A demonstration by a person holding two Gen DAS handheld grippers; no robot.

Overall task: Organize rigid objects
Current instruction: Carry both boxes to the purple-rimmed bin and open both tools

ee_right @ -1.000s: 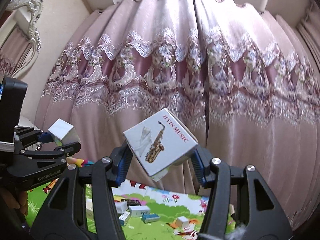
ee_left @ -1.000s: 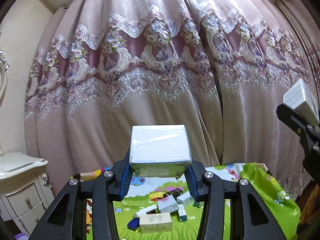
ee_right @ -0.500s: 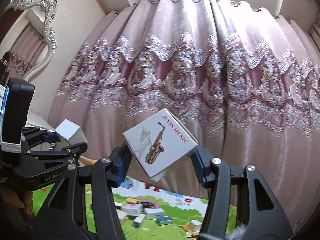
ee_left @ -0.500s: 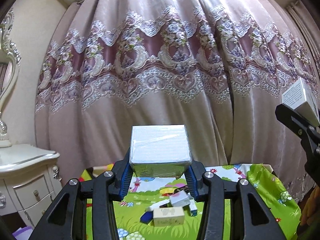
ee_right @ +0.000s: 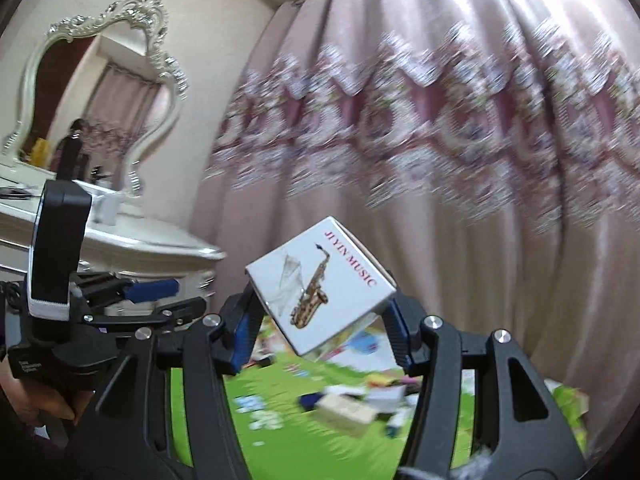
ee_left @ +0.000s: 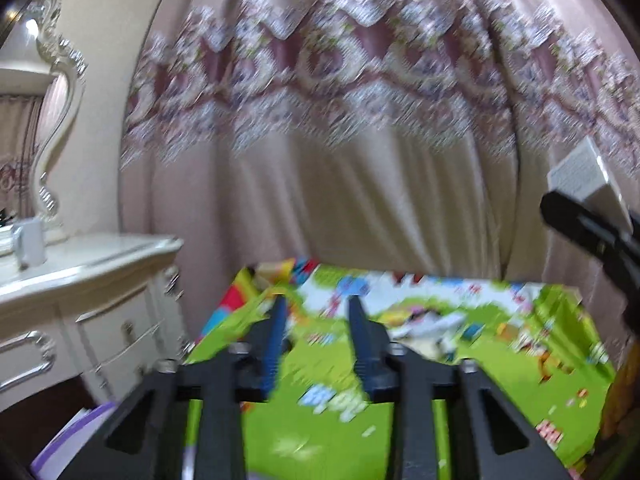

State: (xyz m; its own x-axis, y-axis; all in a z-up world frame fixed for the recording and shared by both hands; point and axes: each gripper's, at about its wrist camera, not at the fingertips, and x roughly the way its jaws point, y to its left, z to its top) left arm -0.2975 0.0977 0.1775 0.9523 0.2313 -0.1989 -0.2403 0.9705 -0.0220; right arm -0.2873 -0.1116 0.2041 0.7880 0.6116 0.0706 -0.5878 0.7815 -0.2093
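Note:
My left gripper (ee_left: 316, 304) points over the green cartoon play mat (ee_left: 500, 392); its jaws are closing to a narrow gap with nothing between them. The right wrist view shows the left gripper (ee_right: 160, 296) from the side, also without a box. My right gripper (ee_right: 320, 332) is shut on a white box with a saxophone picture (ee_right: 320, 284), held tilted in the air. That box (ee_left: 584, 180) shows at the right edge of the left wrist view. A blurred pile of small boxes (ee_right: 352, 404) lies on the mat below.
A white ornate dresser (ee_left: 80, 280) with a white cup (ee_left: 30, 240) stands left of the mat. Above it hangs a silver-framed mirror (ee_right: 100, 92). A pink lace curtain (ee_left: 360, 160) closes off the back. Something purple (ee_left: 72, 440) lies low at the left.
The white box that sat between the left jaws is gone and the jaws stand closer together. Both views have swung left, bringing in the dresser and mirror. The right grip is unchanged.

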